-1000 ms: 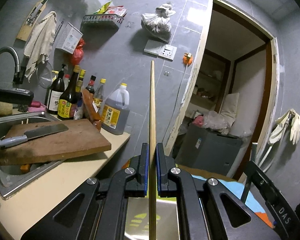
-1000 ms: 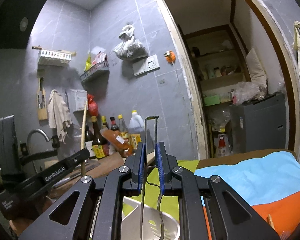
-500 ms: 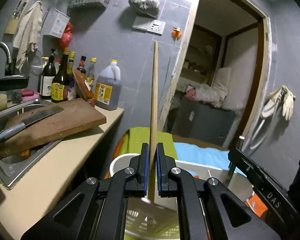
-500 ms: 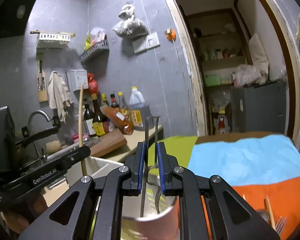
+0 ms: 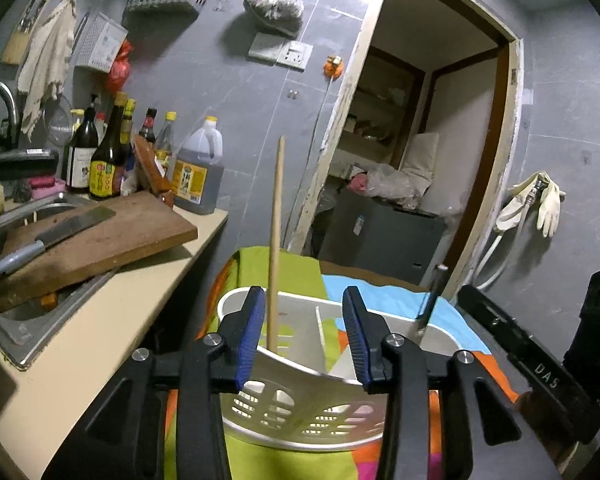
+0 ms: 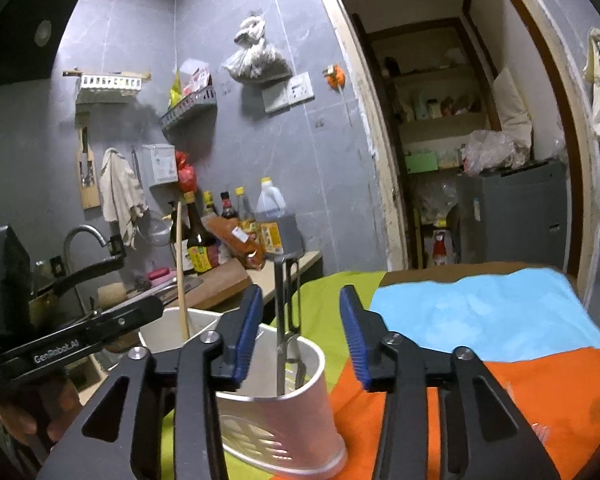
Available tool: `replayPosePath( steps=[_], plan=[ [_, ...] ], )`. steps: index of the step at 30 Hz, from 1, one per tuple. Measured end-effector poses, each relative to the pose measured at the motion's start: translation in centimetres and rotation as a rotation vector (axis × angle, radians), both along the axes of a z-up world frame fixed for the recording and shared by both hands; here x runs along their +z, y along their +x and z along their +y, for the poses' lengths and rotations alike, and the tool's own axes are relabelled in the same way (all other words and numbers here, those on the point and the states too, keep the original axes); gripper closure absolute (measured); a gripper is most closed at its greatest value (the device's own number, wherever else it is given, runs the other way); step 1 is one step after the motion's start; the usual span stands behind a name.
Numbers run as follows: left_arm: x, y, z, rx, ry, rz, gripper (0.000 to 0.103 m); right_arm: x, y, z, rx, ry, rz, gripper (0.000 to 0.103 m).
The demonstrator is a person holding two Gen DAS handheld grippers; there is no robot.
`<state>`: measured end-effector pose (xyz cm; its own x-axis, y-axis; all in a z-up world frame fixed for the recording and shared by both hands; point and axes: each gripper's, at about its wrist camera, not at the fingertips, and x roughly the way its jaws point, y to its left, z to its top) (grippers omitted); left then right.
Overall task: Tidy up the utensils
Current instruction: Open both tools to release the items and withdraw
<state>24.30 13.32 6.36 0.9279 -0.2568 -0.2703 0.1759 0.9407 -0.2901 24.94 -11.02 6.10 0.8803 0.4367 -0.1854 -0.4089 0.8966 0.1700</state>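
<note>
A white slotted utensil holder (image 5: 296,384) stands on a coloured cloth just below both grippers. A long wooden stick (image 5: 274,240) stands upright in its left compartment, close beside one blue pad (image 5: 252,320). My left gripper (image 5: 304,332) is opening and its pads do not press the stick. A metal wire-handled utensil (image 6: 283,300) stands in the holder's (image 6: 300,408) right end. My right gripper (image 6: 300,332) is opening around the utensil, clear of it on both sides. The left gripper's side (image 6: 80,340) and the stick (image 6: 182,272) show in the right wrist view.
A beige counter (image 5: 112,320) runs along the left with a steel sink (image 5: 4,320), a wooden cutting board (image 5: 100,236) bearing a cleaver (image 5: 48,236), and several bottles (image 5: 108,160). A doorway (image 5: 420,160) lies ahead. Rubber gloves (image 5: 540,200) hang on the right wall.
Both grippers have gone from shut to open. The wooden stick and the metal utensil are let go and now stand in the holder, which has come further into view.
</note>
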Motion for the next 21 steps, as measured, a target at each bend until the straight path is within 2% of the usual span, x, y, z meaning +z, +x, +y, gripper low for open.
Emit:
replayPosePath(
  steps=[4,6,8,15,18,21],
  plan=[
    [1.1,-1.4,-1.3,-0.005,0.013,-0.053,0.053,1.3,-1.4,-1.8,-0.049,-0.026,-0.043,0.048],
    [1.6,-1.9,-2.2,-0.021,0.011,-0.066,0.052,1.8,-2.1,-3.0,-0.073,-0.037,-0.061,0.036],
    [2.1,-2.2,-3.1,-0.032,0.021,-0.074,0.046,2.3,-3.0,-4.5,-0.104,-0.042,-0.081,0.028],
    [2.6,-4.0,-7.1,-0.084,0.044,-0.123,0.013,3.3,-6.3,-9.9,-0.207,-0.06,-0.125,0.002],
    [2.6,-4.8,-9.0,-0.103,0.06,-0.151,0.005,3.5,-7.9,-12.0,-0.26,-0.076,-0.153,0.0],
    [2.5,-5.1,-10.8,-0.13,0.077,-0.156,0.003,3.4,-9.1,-13.4,-0.292,-0.094,-0.164,0.0]
  ],
)
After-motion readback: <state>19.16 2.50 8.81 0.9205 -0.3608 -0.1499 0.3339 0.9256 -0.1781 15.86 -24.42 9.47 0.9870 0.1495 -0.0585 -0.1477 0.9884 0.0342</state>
